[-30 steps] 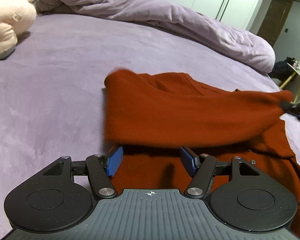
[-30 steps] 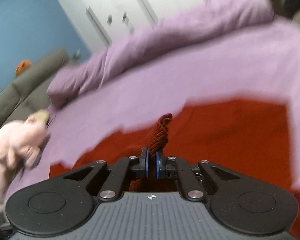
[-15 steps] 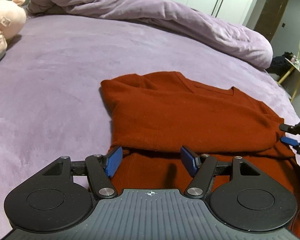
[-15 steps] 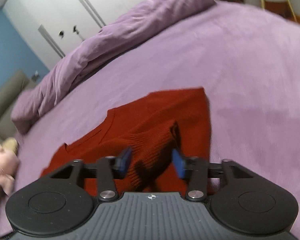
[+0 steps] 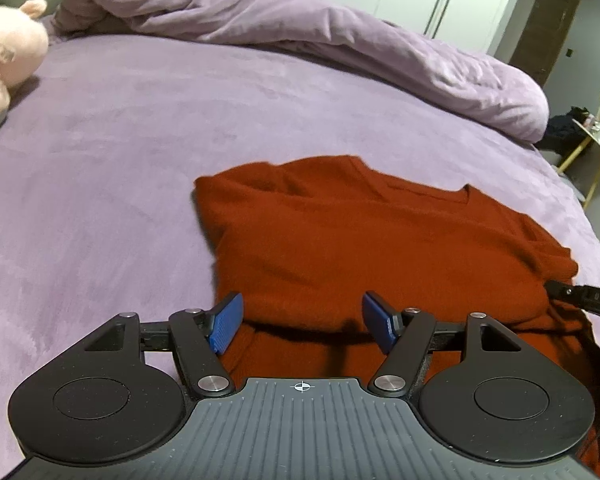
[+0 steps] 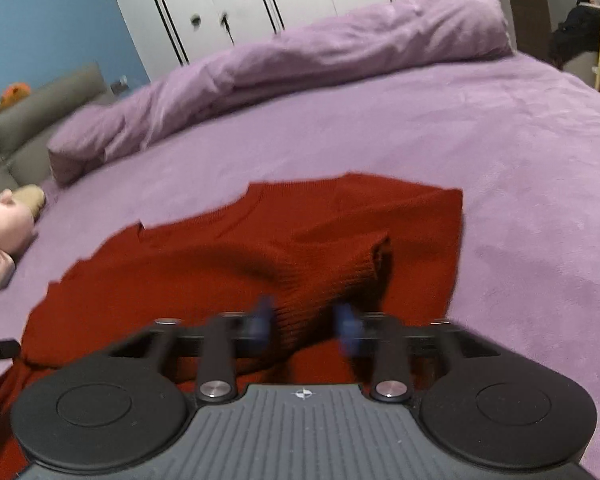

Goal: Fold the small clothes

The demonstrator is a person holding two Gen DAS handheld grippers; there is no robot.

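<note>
A rust-red knit sweater (image 5: 380, 248) lies on the purple bed, with one sleeve folded across its body. My left gripper (image 5: 302, 322) is open and empty, its blue pads over the near edge of the folded part. My right gripper (image 6: 305, 326) is open, blurred by motion, with the ribbed sleeve cuff (image 6: 340, 272) lying loose between and just beyond its pads. The sweater fills the middle of the right wrist view (image 6: 180, 280). The right gripper's tip shows at the right edge of the left wrist view (image 5: 584, 298).
A rumpled purple duvet (image 5: 300, 40) lies along the far side of the bed. A pink plush toy (image 5: 4, 60) sits at the far left. White wardrobe doors (image 6: 260, 0) stand behind. A small side table (image 5: 596, 140) stands off the bed's right edge.
My right gripper carried the sleeve across the sweater, then opened and let the cuff go. The sleeve now lies flat across the body. My left gripper stayed open and barely moved.
</note>
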